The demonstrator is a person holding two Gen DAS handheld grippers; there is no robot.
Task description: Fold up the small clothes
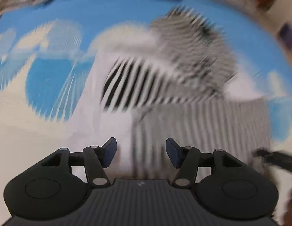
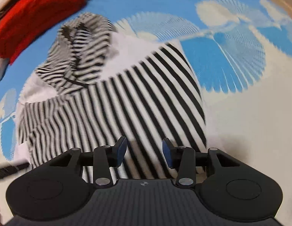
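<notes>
A: Where is the striped garment [image 2: 112, 101] lying?

B: It is lying part-folded on the blue-and-white patterned sheet [image 2: 240, 113], just below the red cloth [image 2: 38, 15], its hood bunched toward that cloth.

A: And the claws?

B: The left gripper [image 1: 141, 153] and right gripper [image 2: 144, 153] are both hovering over the garment with jaws parted, gripping nothing, likely letting the fold settle

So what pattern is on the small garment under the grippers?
Black and white stripes on the garment, with plain white patches; clearest in the right wrist view.
</notes>
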